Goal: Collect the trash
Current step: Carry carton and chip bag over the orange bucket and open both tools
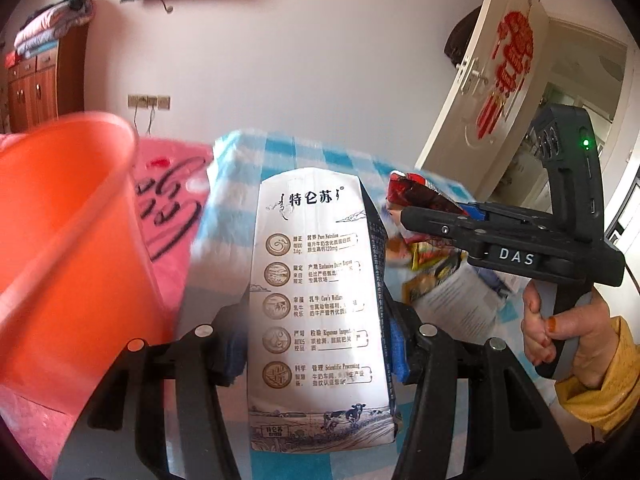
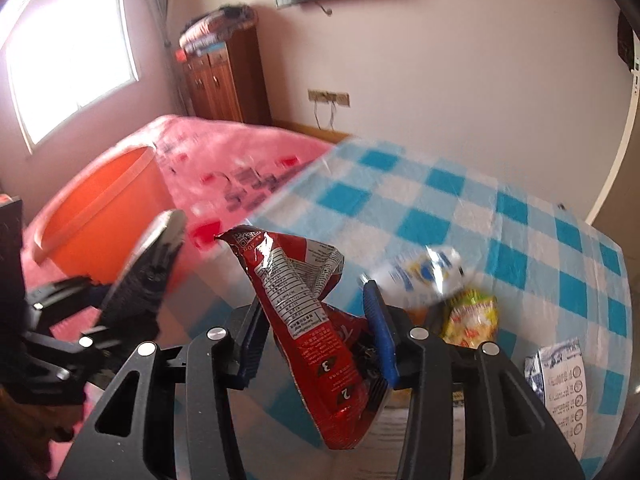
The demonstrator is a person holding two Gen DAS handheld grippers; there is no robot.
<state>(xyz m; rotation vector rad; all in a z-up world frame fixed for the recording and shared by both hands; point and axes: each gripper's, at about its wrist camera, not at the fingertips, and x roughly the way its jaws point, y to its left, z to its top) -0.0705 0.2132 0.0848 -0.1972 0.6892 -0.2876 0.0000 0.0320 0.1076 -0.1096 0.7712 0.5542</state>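
Note:
My left gripper point(image 1: 316, 344) is shut on a white milk carton point(image 1: 316, 280), its blue pads pressing both sides, and the carton stands upright above the checked table. In the right wrist view the same carton point(image 2: 152, 268) shows as a dark blurred shape at the left. My right gripper point(image 2: 316, 340) is shut on a crumpled red snack bag point(image 2: 296, 292), which hangs between the blue pads. Seen from the left wrist, the right gripper point(image 1: 432, 216) holds that red bag point(image 1: 416, 194) above the table. An orange bucket point(image 1: 60, 220) point(image 2: 104, 208) stands on the pink bed, left of both grippers.
On the table with the blue checked cloth point(image 2: 480, 208) lie a yellow wrapper point(image 2: 472, 316), a white and blue wrapper point(image 2: 424, 276) and a second milk carton point(image 2: 560, 380). The pink bed point(image 2: 224, 152) adjoins the table's left side. A hand point(image 1: 560, 332) grips the right gripper's handle.

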